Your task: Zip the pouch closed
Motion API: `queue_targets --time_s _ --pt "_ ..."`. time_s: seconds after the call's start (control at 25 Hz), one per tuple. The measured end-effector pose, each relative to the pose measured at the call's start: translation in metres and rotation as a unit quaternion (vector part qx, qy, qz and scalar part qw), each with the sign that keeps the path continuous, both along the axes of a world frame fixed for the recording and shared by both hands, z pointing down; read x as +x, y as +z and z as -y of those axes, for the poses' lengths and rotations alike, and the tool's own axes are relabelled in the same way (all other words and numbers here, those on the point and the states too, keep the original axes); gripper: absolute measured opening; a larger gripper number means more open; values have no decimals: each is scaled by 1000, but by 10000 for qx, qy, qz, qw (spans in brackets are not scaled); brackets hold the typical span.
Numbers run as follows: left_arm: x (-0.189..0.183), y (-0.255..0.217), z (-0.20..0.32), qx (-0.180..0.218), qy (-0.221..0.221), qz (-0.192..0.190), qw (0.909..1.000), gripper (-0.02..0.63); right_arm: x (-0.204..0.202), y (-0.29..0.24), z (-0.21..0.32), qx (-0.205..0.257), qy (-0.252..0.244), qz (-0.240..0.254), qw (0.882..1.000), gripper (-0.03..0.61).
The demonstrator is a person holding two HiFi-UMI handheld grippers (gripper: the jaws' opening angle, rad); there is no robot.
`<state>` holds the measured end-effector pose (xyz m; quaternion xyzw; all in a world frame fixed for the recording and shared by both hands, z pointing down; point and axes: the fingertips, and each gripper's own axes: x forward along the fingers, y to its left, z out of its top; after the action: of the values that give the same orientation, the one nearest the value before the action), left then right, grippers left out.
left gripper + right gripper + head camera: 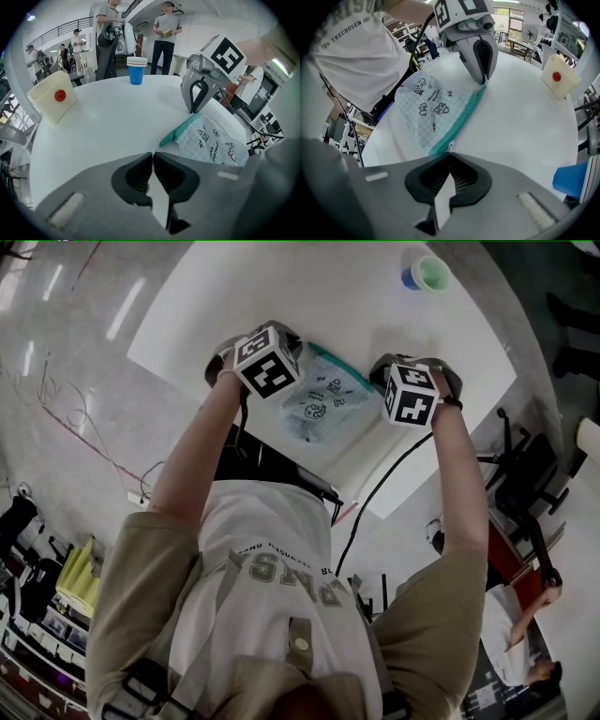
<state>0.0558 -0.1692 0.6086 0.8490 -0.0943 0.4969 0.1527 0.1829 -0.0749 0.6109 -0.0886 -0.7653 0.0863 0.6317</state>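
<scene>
Tension was to be kept along the pouch (429, 110) zip (461, 119). Its 2 ends were clenched by left tongs (153, 153) and right tongs (450, 152).

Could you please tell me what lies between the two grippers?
The checked pouch spans that gap, its teal zipper edge running from left gripper to right gripper, seen in the right gripper view.

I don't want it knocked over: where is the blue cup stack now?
The blue cup stack stands near the table's far right edge in the head view, well beyond the pouch and apart from it.
</scene>
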Motion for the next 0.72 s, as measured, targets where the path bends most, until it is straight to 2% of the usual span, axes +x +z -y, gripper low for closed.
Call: queue_targets --time_s 0.72 --pt "-3 1 1 83 27 53 9999 28 13 1 -11 -25 245 -58 9997 2"
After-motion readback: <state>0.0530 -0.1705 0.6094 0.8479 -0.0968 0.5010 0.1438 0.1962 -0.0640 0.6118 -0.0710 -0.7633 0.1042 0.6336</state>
